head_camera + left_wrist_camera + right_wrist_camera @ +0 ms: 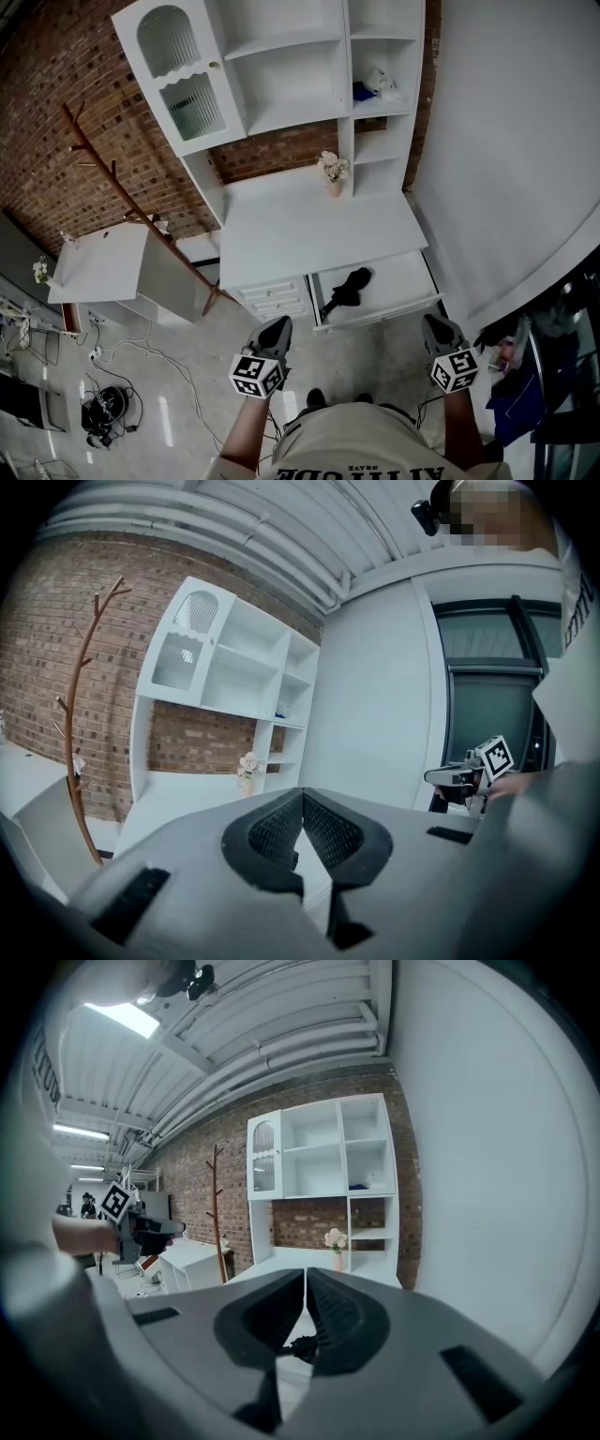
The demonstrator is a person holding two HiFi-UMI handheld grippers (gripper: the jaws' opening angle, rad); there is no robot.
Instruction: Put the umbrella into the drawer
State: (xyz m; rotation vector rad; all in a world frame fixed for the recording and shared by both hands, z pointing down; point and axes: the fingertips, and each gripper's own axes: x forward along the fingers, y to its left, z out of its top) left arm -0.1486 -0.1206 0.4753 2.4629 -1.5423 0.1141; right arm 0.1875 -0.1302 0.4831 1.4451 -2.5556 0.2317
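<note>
The head view alone shows the whole layout. The black folded umbrella point(345, 289) lies inside the open white drawer point(412, 277), in its left half. The drawer is pulled out from the lower right of the white desk with a shelved hutch point(309, 234). Both tools hang over the floor in front of the desk, apart from it. The left gripper point(277, 325) is before the closed small drawers, and the right gripper point(433, 324) is before the open drawer's right corner. From this height the set of the jaws is hard to read.

The left gripper view settles it for that tool. The left gripper point(302, 797) has its ribbed pads closed tip to tip with nothing between them. This view looks across at the hutch, the small vase of pale flowers point(247, 766) on the desktop and the brown branching wooden coat stand point(80, 733). It also catches the right gripper point(441, 776) off to the side. The umbrella cannot be made out here.

In the right gripper view, the right gripper point(307, 1277) has its jaws drawn in to a thin slit and holds nothing. Just below the tips a dark piece of the umbrella point(302, 1344) shows, lying well beyond them. The left gripper point(164, 1228) appears at the left edge.
</note>
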